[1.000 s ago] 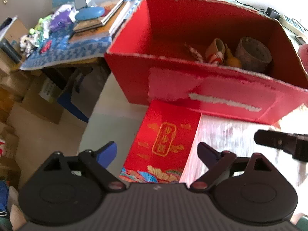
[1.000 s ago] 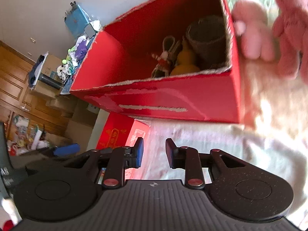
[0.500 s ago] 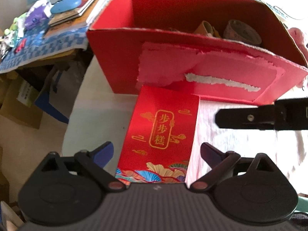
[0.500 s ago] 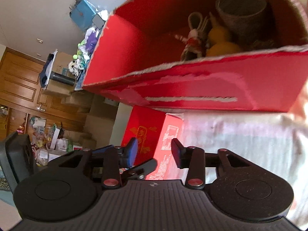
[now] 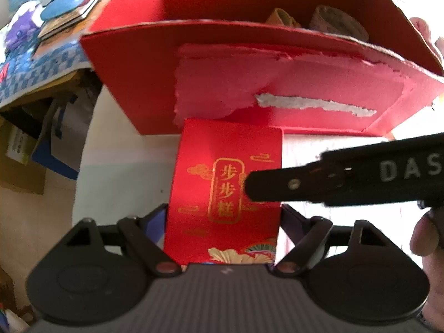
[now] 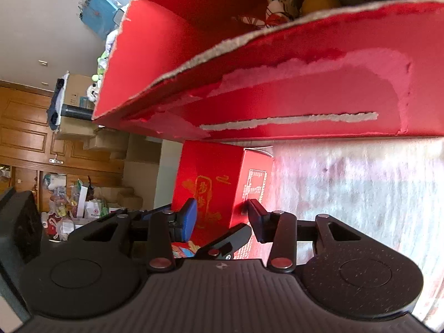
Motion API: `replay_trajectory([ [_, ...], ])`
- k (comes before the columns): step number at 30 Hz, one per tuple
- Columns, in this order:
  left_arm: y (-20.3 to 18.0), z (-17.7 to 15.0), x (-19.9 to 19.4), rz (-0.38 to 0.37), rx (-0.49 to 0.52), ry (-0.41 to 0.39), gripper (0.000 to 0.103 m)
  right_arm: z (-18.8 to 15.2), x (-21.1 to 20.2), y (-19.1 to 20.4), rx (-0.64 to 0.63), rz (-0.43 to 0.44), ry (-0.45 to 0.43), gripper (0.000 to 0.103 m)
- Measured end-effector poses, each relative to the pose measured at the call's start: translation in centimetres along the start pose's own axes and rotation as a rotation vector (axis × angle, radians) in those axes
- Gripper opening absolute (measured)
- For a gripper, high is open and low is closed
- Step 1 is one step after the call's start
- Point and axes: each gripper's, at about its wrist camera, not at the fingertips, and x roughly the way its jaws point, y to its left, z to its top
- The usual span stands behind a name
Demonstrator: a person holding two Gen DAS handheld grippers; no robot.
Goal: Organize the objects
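Straddling small red box | left claw apart | right claw apart, above it

One small red gift box with gold lettering, near. One big open red carton just beyond it. Inside the carton, three things showing: one yellow gourd, one woven cup, one rabbit figure. Two grippers: left, right.

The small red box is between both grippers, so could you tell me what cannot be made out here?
- Left wrist: the small red box, near end hidden by the left gripper; grip contact unclear.
- Right wrist: its side print too small.
- Both: the big box hides most contents.
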Motion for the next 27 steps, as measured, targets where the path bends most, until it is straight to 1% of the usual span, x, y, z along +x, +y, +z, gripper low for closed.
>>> replay_trajectory([
  [6, -0.6, 0.1, 0.2, 0.015, 0.032, 0.010, 0.080, 0.1, 0.0, -1.0, 0.012, -0.019, 0.032, 0.043],
  [10, -0.9, 0.0, 0.0, 0.004, 0.024, 0.018, 0.079, 0.0, -0.8, -1.2, -0.021, -0.038, 0.038, 0.042],
  [14, -1.5, -0.2, -0.4, -0.018, 0.006, 0.028, 0.078, -0.3, -2.3, -1.7, -0.042, -0.025, 0.046, 0.042],
  [23, -4.0, -1.6, -4.0, -0.031, -0.015, -0.025, 0.078, -2.0, -6.7, -1.4, -0.203, 0.009, 0.038, 0.041],
  [27, -5.2, -2.4, -6.2, -0.034, -0.026, -0.064, 0.078, -2.5, -8.4, -1.2, -0.241, 0.048, 0.022, 0.041],
])
